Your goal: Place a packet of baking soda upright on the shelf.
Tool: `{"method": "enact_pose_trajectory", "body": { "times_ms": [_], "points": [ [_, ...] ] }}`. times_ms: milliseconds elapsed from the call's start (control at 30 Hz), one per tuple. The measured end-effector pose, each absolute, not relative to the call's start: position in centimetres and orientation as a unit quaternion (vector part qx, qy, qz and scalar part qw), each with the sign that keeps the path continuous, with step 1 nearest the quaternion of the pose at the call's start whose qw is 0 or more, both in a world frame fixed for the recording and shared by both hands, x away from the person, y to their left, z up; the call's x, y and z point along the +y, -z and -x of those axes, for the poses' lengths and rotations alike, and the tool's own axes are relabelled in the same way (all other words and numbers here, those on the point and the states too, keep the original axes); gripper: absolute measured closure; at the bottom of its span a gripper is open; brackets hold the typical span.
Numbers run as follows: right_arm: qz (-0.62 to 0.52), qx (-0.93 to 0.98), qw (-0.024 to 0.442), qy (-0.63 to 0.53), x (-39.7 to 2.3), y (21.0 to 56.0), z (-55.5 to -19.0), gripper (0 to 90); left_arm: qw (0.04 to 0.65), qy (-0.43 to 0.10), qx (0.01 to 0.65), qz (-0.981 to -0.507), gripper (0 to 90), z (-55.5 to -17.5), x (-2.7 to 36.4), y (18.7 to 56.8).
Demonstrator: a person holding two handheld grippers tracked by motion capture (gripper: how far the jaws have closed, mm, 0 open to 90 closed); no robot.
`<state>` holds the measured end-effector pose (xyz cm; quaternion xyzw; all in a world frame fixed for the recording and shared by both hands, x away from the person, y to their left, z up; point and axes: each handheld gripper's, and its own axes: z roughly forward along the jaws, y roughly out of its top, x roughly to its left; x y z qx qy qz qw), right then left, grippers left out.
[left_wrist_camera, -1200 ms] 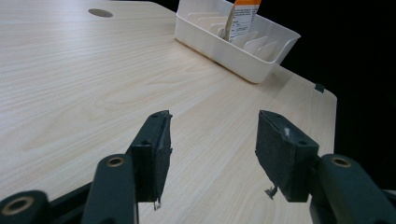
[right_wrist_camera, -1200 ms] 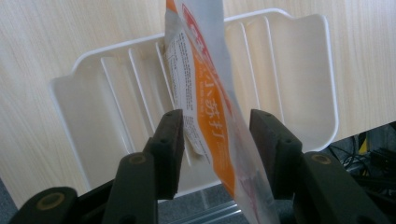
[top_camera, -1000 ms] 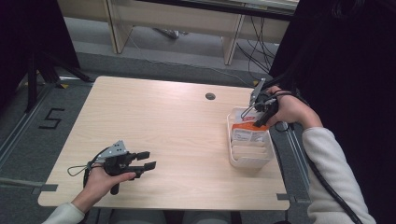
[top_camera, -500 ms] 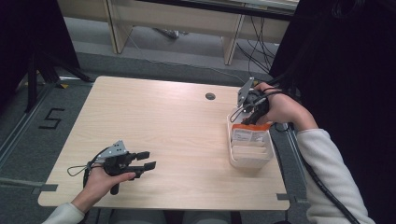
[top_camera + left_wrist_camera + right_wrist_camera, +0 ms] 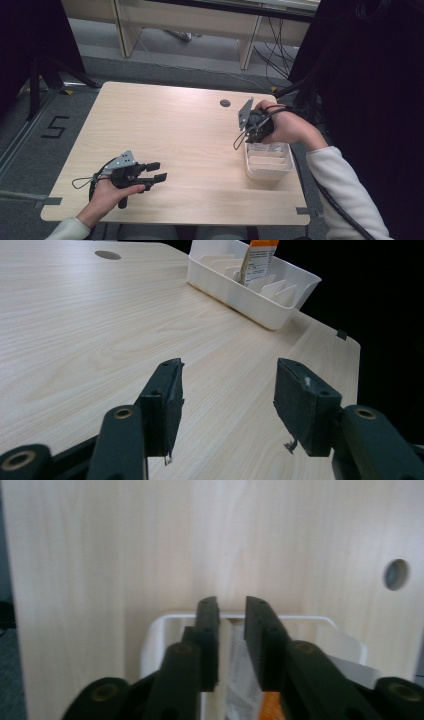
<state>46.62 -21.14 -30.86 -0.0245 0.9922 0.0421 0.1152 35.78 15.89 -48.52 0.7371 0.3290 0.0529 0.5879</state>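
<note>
White tray (image 5: pixel 155 630): your right gripper (image 5: pixel 231 605), jaws just narrowing, straddles the packet (image 5: pixel 239 675). Next, pinch it. Left gripper (image 5: pixel 227 390) rests wide.

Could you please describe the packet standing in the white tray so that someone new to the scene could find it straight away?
Start at the light wooden table and go to the white slotted tray near its right edge, below the right tongs. The packet stands upright between the tray's dividers. It alone has colour there: an orange top over a white printed label.
</note>
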Motion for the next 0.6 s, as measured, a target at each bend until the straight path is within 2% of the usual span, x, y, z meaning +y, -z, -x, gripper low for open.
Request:
{"method": "enact_pose_trajectory", "body": {
  "times_ms": [133, 233, 300, 600],
  "points": [
    [0.016, 0.996, 0.079, -0.031, -20.1, 33.0, -44.8, 86.9, 0.589, -0.057, 0.317, -0.741, 44.6, -35.9, 15.9, 48.5],
    [0.053, 0.996, 0.064, -0.037, -19.4, 34.9, -43.6, 88.7, 0.587, -0.055, 0.331, -0.737, 44.5, -35.7, 15.9, 48.5],
    [0.017, 0.998, 0.053, -0.031, -19.2, 36.1, -42.1, 88.8, 0.587, -0.054, 0.33, -0.737, 44.6, -35.7, 15.9, 48.5],
    [0.029, 0.998, 0.041, -0.042, -18.6, 40.9, -38.3, 82.8, 0.588, -0.056, 0.323, -0.739, 44.6, -35.8, 15.9, 48.5]
  ]
}}
